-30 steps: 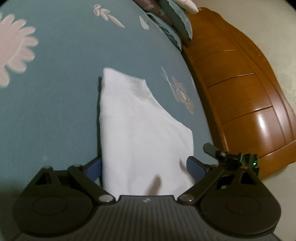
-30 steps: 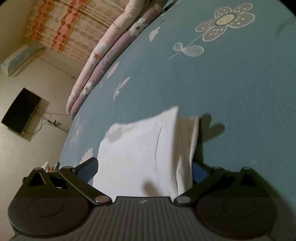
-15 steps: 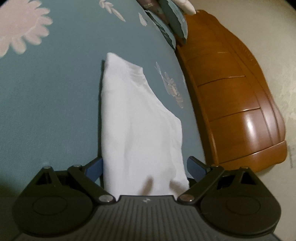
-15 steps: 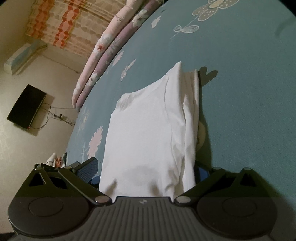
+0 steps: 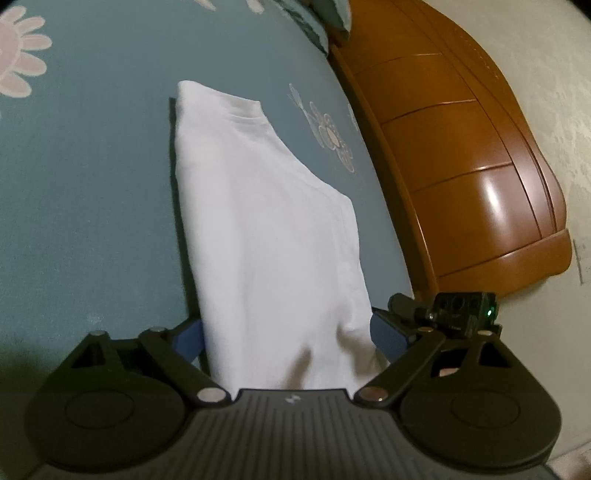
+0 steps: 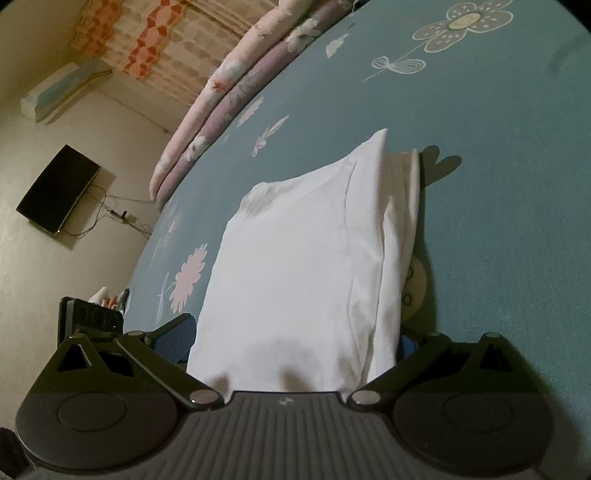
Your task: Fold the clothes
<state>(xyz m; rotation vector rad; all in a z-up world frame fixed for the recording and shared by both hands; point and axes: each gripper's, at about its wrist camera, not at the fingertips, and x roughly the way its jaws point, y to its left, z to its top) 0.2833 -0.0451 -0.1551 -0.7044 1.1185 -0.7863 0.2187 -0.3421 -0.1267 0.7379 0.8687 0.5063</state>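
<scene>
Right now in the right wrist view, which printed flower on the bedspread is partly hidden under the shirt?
The pale-centred flower at the white shirt's right edge; only part of it shows. The pink daisy and outlined flower lie uncovered.

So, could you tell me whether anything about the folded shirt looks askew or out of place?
Slightly. On the white shirt, the underlying layer along the right edge sticks out past the top fold in the right wrist view, so the edges are not flush. Nothing looks spilled or damaged on the blue bedsheet.
</scene>
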